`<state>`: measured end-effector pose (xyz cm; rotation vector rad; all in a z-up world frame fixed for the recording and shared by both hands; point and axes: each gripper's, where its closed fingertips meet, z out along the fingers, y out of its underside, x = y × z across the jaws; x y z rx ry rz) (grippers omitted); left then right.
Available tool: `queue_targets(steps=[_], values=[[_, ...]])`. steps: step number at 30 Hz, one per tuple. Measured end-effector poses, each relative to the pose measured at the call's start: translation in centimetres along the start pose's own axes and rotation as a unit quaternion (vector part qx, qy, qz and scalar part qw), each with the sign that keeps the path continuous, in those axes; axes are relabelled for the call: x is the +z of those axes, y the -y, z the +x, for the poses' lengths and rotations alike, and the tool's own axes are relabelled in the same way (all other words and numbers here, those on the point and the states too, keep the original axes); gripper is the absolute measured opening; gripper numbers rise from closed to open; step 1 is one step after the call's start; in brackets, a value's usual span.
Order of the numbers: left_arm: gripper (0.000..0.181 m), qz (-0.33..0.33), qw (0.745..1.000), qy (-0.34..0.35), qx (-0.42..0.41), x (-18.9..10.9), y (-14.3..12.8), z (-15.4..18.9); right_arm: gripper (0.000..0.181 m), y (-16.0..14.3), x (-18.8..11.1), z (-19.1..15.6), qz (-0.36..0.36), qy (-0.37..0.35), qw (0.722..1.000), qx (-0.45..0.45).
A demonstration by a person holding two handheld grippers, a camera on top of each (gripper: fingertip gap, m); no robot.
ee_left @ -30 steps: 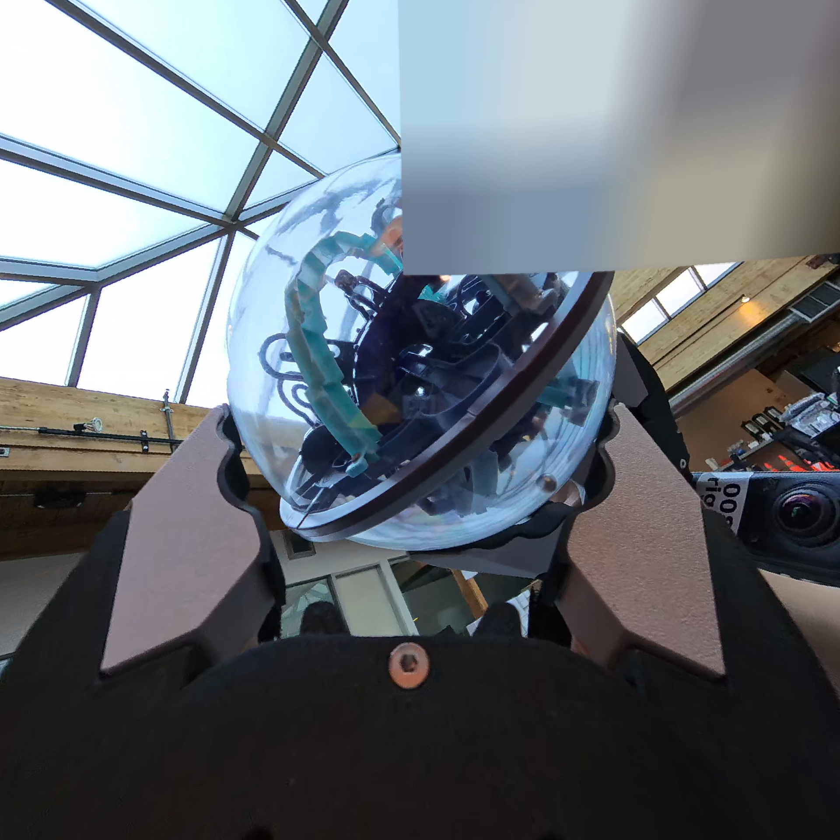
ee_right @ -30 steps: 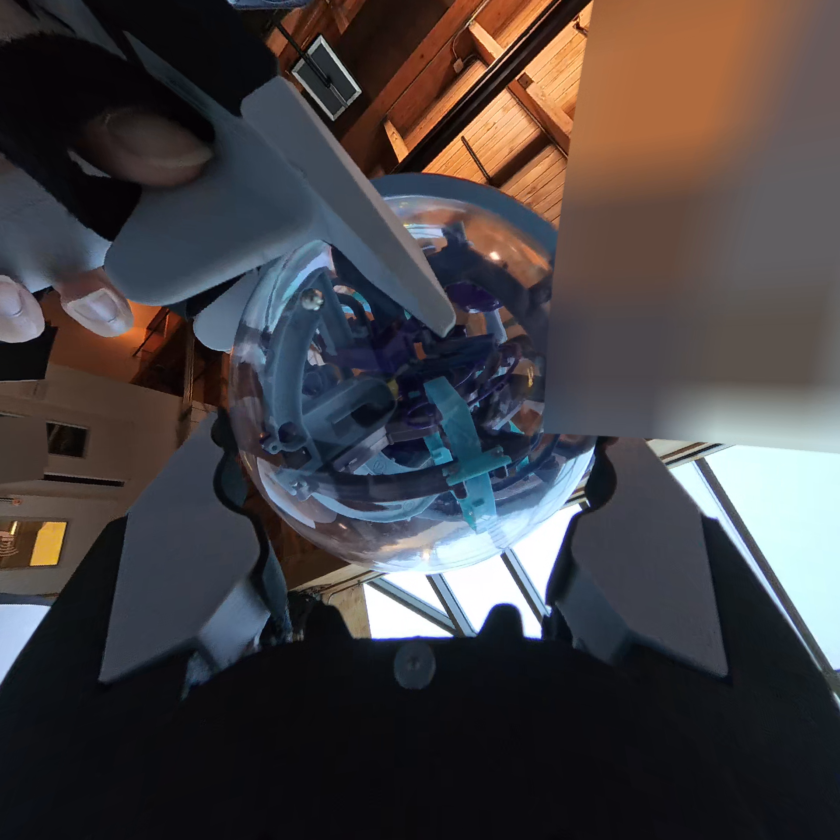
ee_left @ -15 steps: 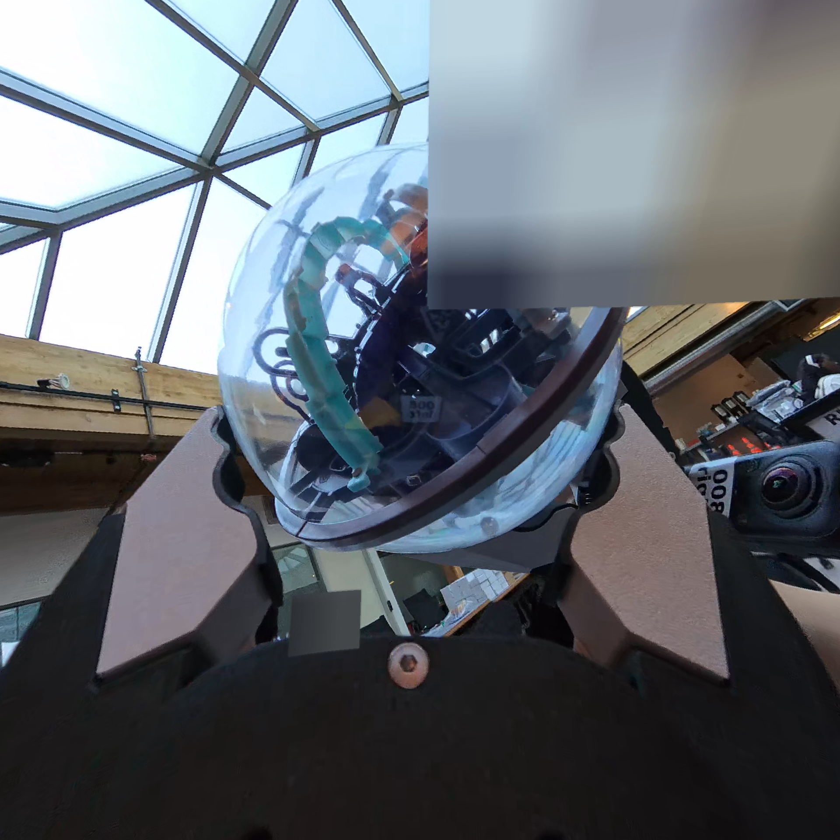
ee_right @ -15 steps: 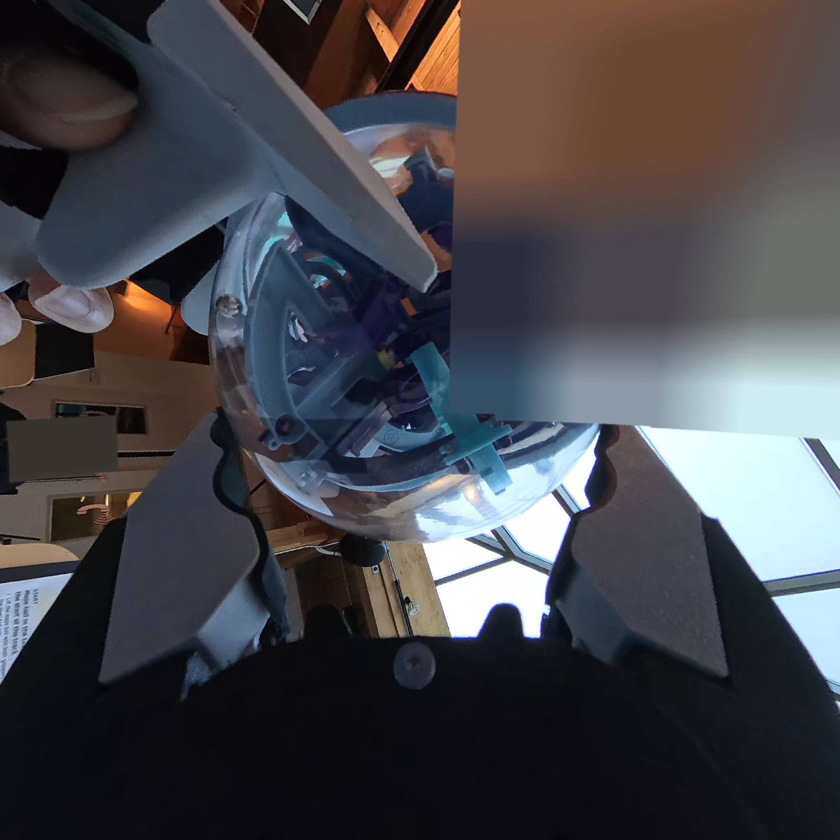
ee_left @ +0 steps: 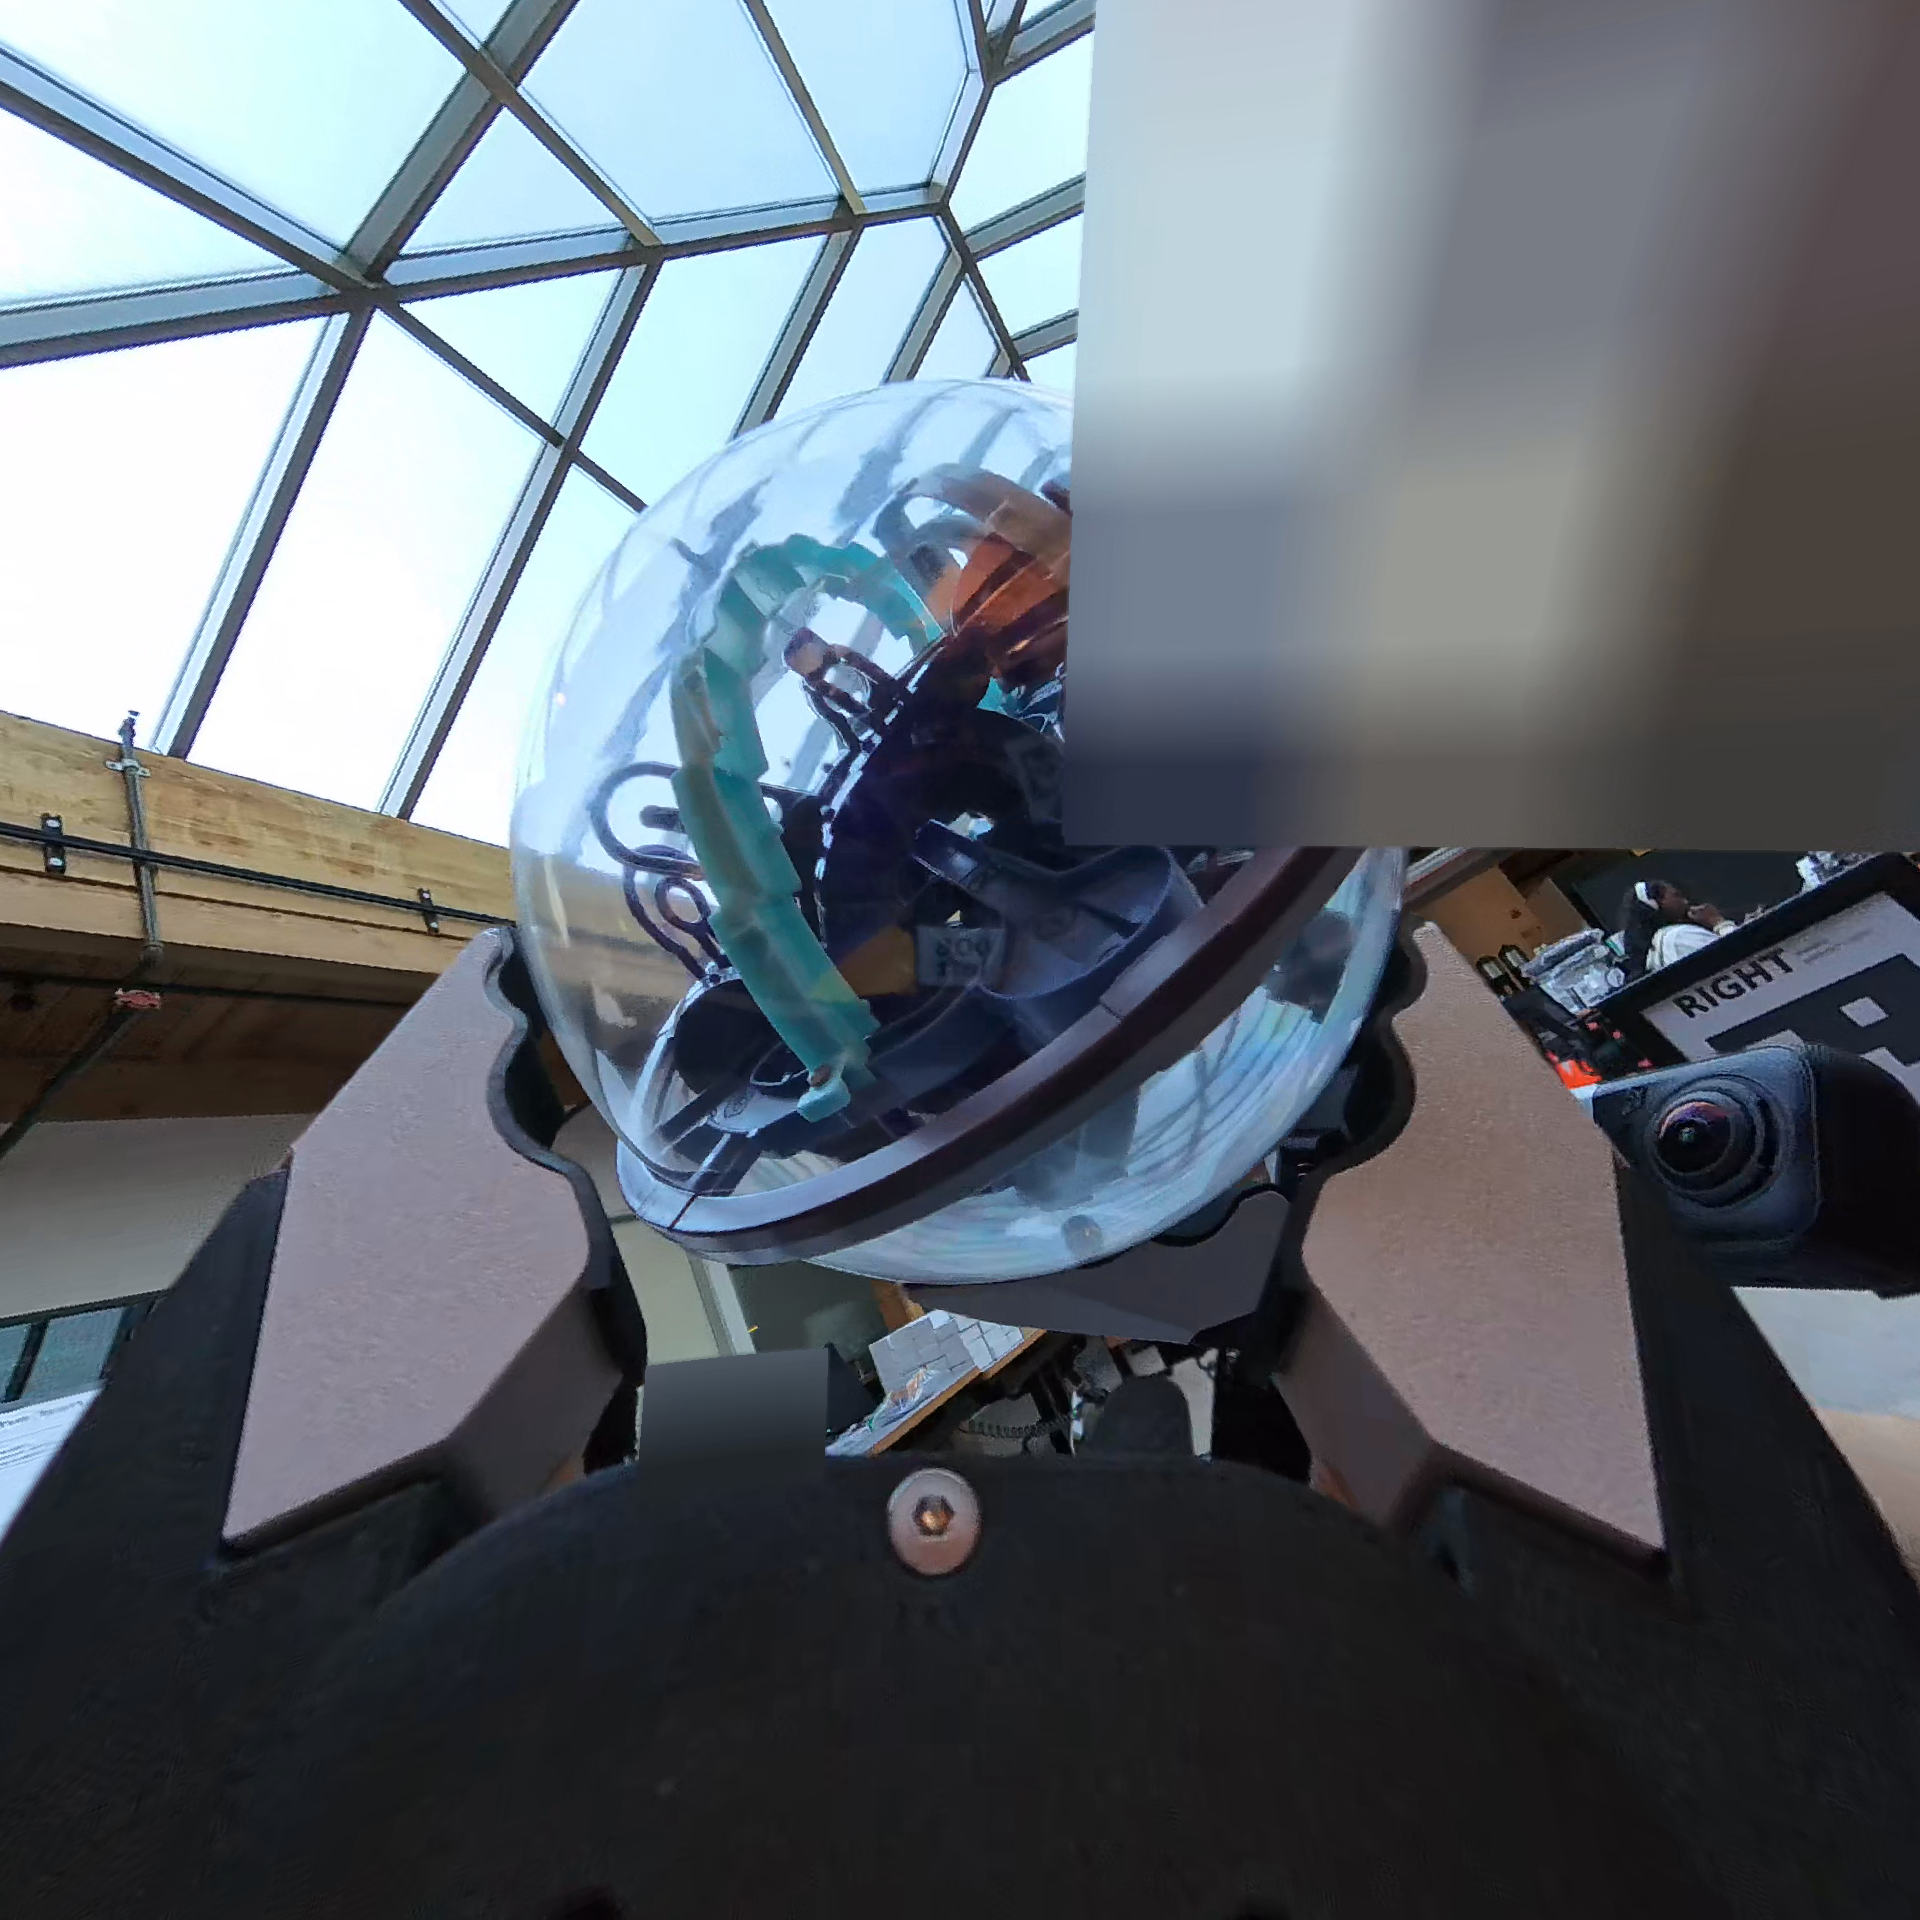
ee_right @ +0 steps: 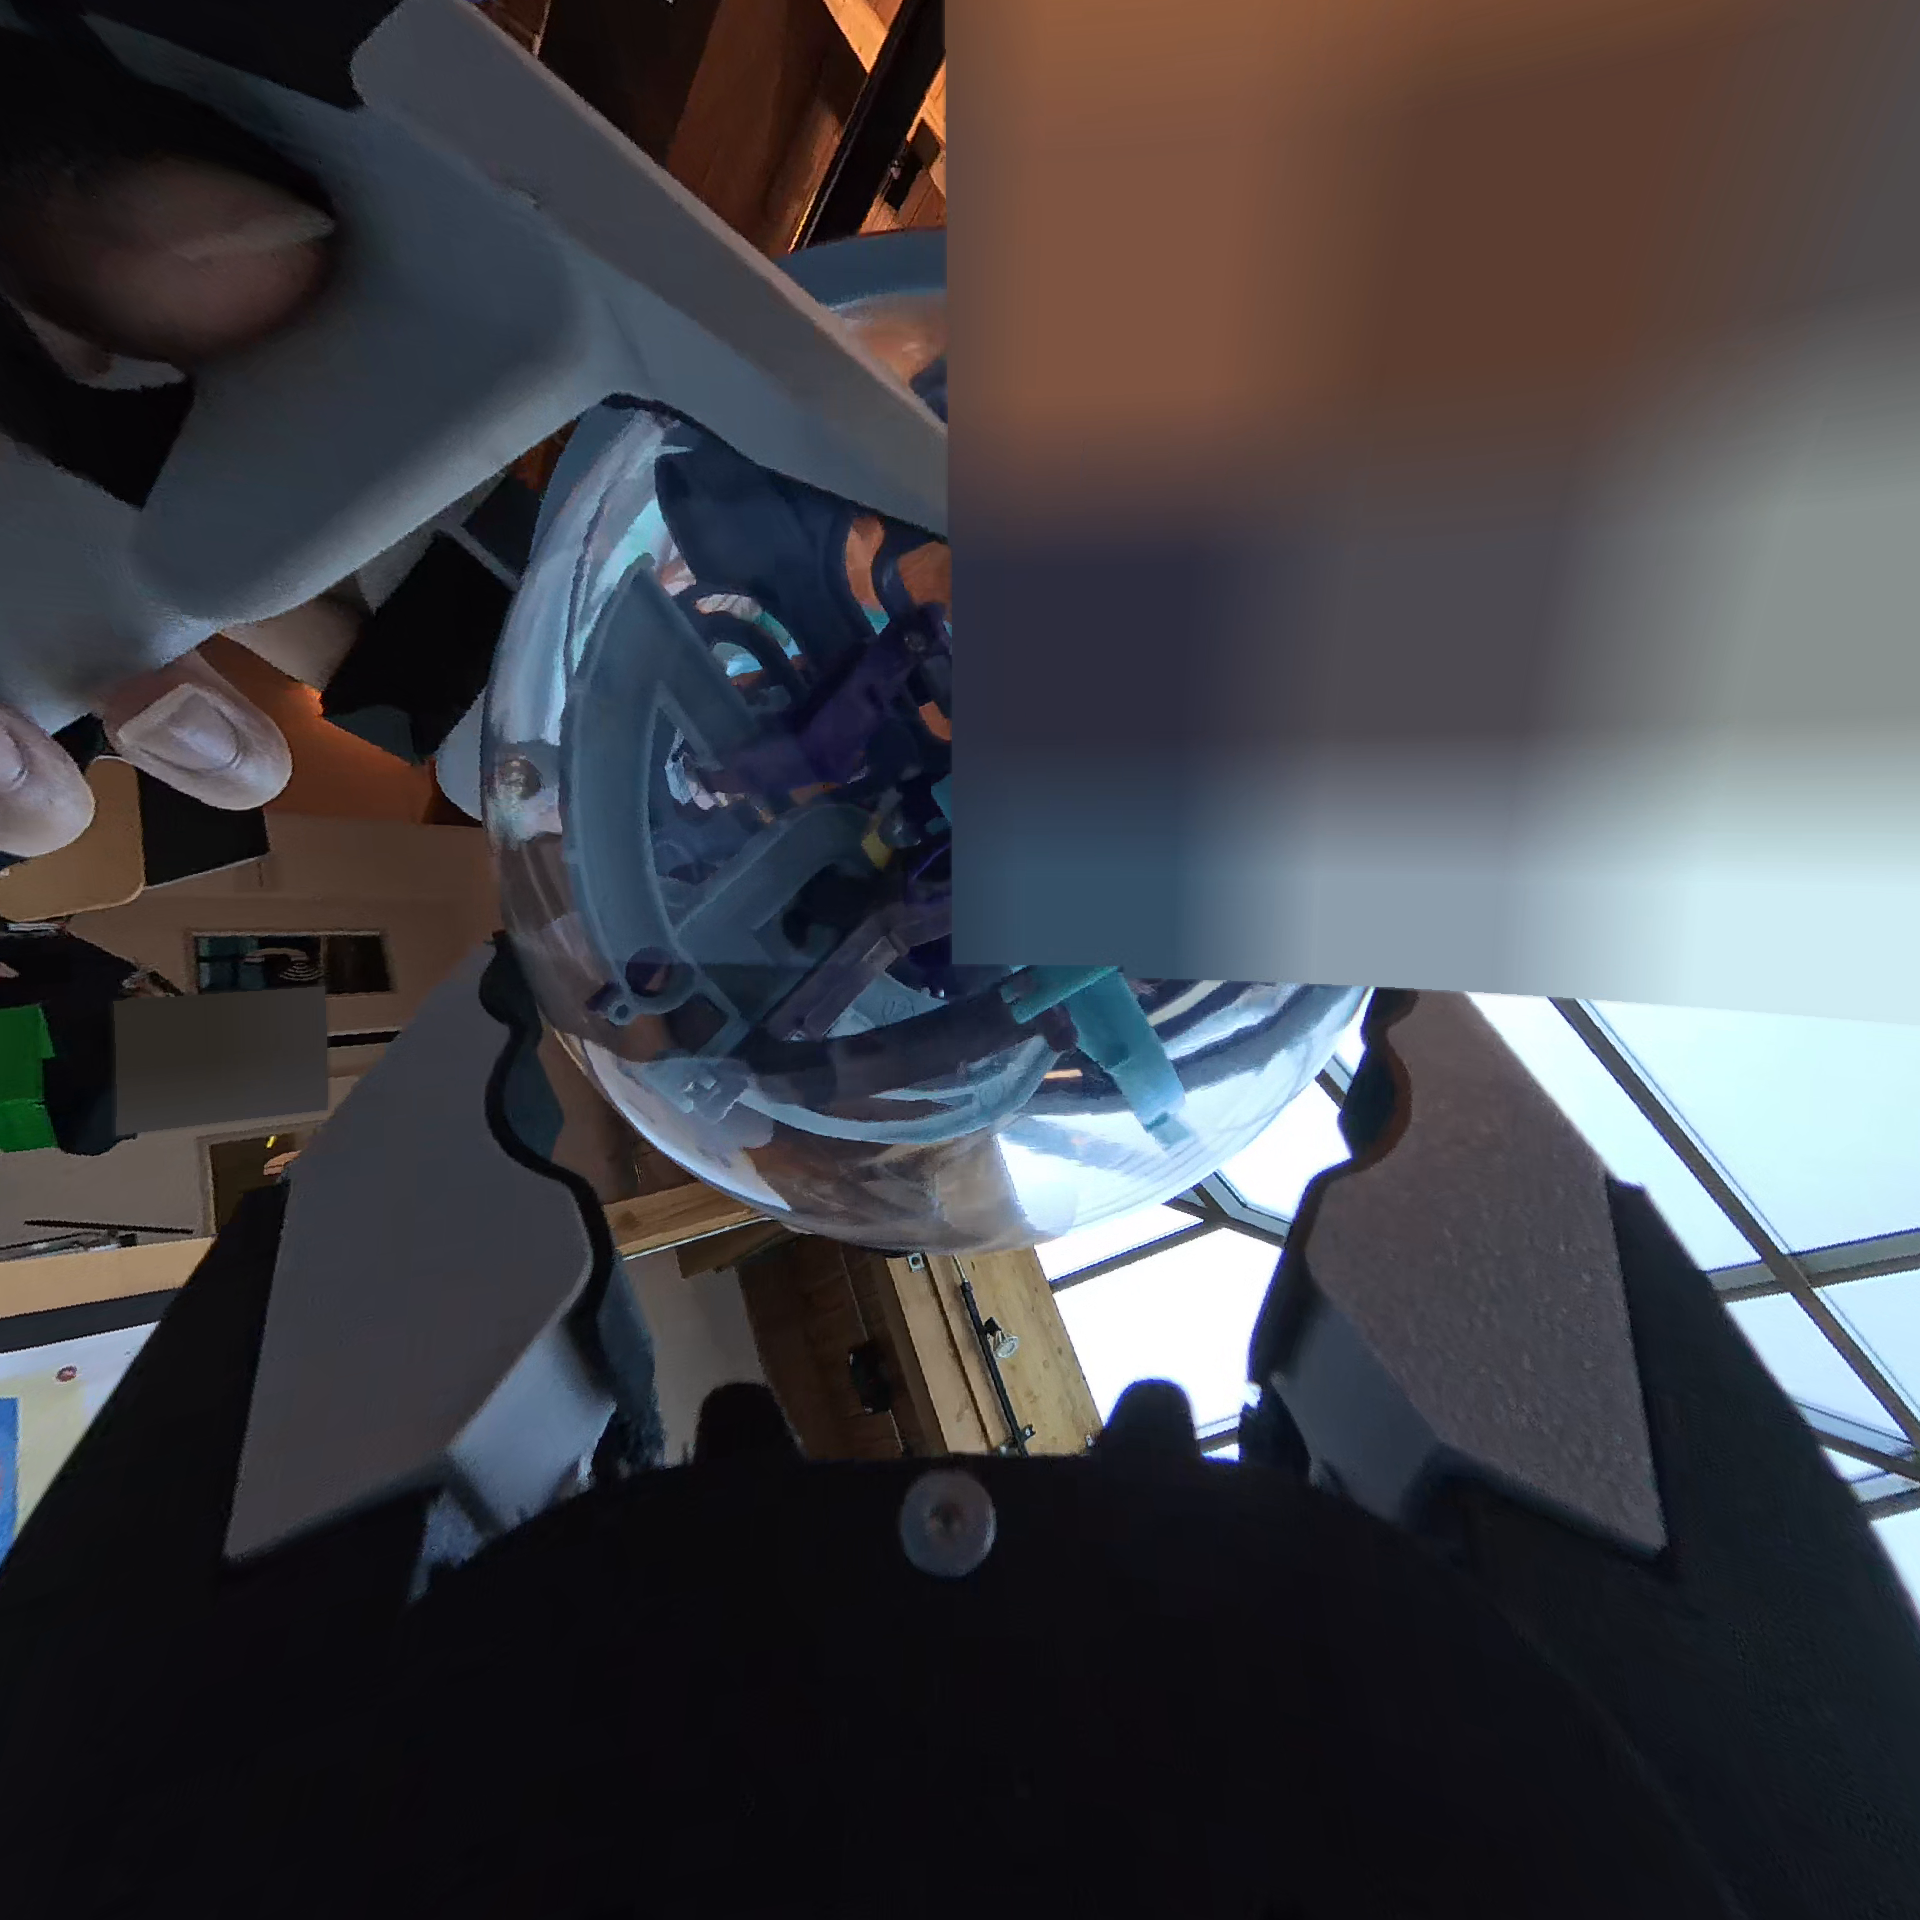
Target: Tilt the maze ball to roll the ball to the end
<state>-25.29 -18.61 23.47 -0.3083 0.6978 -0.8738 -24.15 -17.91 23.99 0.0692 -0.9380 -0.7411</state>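
The maze ball (ee_left: 831,831) is a clear sphere with teal, dark blue and orange tracks inside, held up in the air. My left gripper (ee_left: 951,987) is shut on its two sides. My right gripper (ee_right: 935,997) is shut on the same sphere (ee_right: 727,935) from another side. A small steel ball (ee_left: 1081,1233) sits against the lower shell; it also shows in the right wrist view (ee_right: 516,774) near the sphere's left edge. The upper right of the sphere is hidden in both views.
A glass skylight (ee_left: 416,364) and a wooden beam (ee_left: 260,862) are overhead. The right gripper's camera (ee_left: 1704,1132) is close on the right. The left gripper's grey finger (ee_right: 644,260) and a person's fingers (ee_right: 197,738) fill the upper left.
Both grippers have turned with the sphere, so the background has shifted. The steel ball has rolled left along the lower shell in the left wrist view.
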Motion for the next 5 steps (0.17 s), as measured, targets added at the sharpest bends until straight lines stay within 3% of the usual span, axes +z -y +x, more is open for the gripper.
queue_targets(steps=[5], values=[[0.153, -0.003, 0.999, -0.02, -0.041, -0.2, -0.43, -0.18, 0.153, 0.23, -0.18, -0.45, 0.007, 0.009, 1.0, 0.0]])
